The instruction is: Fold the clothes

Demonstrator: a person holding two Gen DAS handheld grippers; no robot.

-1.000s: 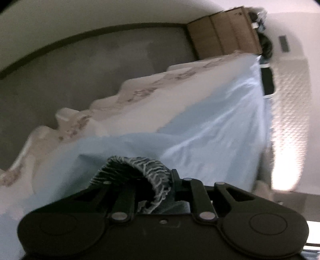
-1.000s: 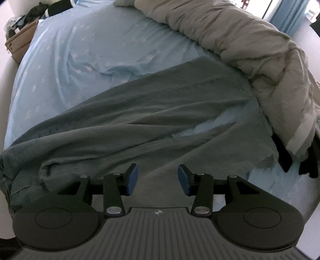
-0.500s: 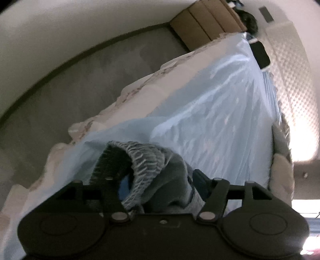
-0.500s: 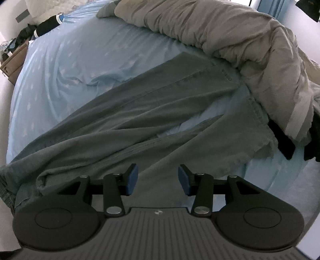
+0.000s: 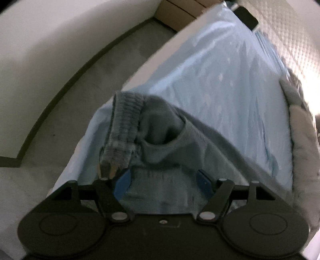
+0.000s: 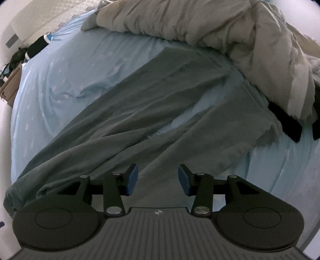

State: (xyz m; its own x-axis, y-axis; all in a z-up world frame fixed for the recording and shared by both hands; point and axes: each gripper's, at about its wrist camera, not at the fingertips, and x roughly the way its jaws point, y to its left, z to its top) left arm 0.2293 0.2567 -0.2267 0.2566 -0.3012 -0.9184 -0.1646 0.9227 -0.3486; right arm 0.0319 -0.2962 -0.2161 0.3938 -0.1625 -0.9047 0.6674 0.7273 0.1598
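Observation:
Grey-blue trousers [image 6: 160, 112] lie spread across the light blue sheet [image 6: 60, 80] of a bed, legs running toward the far right. Their ribbed waistband [image 5: 126, 128] sits bunched at the bed's near corner. My left gripper [image 5: 162, 180] hovers above that bunch. Its jaws are opening and stand wide; cloth lies below the gap but the blue pads [image 5: 122, 184] do not press on it. My right gripper [image 6: 158, 178] hangs open above the upper part of the trousers, nothing between its pads.
A rumpled grey duvet [image 6: 220, 26] is heaped along the far right of the bed. Dark items [image 6: 38, 46] lie at the head end. Beside the bed are grey floor [image 5: 80, 80] and a cardboard box [image 5: 176, 14]. A black strap [image 6: 286, 120] pokes out under the duvet.
The left gripper was shut on the waistband; it has let go, its jaws have spread wide, and it has risen and rolled. The right gripper drifted over the trousers, still open.

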